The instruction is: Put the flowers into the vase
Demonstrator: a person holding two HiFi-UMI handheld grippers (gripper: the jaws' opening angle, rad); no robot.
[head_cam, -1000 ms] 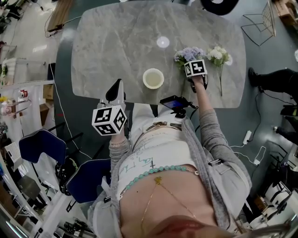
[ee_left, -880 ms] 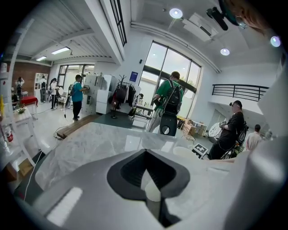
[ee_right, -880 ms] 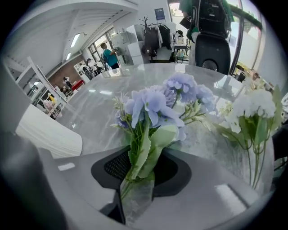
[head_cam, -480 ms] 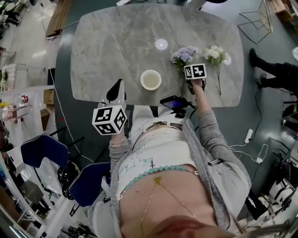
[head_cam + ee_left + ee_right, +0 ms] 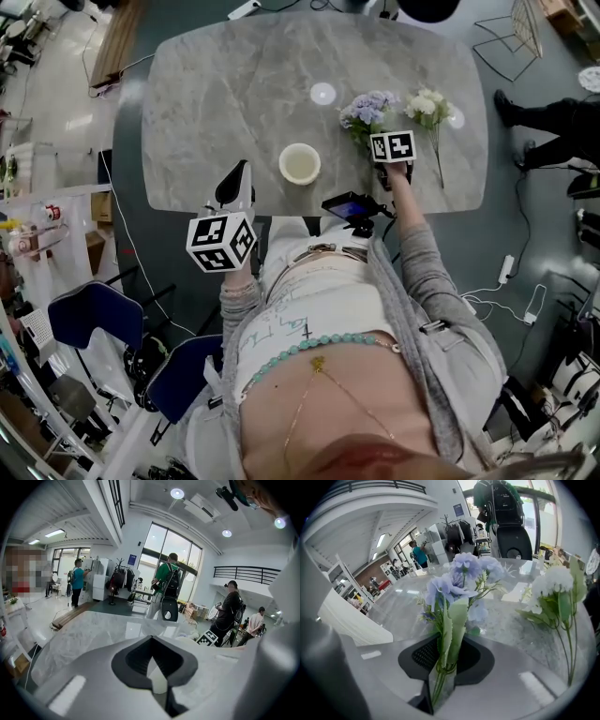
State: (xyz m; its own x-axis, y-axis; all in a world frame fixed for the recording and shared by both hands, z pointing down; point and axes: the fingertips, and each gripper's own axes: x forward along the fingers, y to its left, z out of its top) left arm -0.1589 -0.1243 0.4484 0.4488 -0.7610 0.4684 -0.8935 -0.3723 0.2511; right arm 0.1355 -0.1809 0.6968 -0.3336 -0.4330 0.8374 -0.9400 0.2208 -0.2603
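A bunch of purple flowers lies on the grey marble table, right of the cream vase. My right gripper is at its stem end. In the right gripper view the purple flowers rise straight ahead, and the right gripper is shut on their green stems. A white flower bunch lies further right, its stem pointing at the near edge; it also shows as white flowers. My left gripper hovers at the table's near edge, left of the vase, shut and empty.
A round bright spot sits on the table beyond the vase. Blue chairs stand at lower left. A wire-frame object is off the table's far right corner. Several people stand in the room beyond the table.
The right gripper has drawn a little toward the near edge at the purple stems. The left gripper stays where it was.
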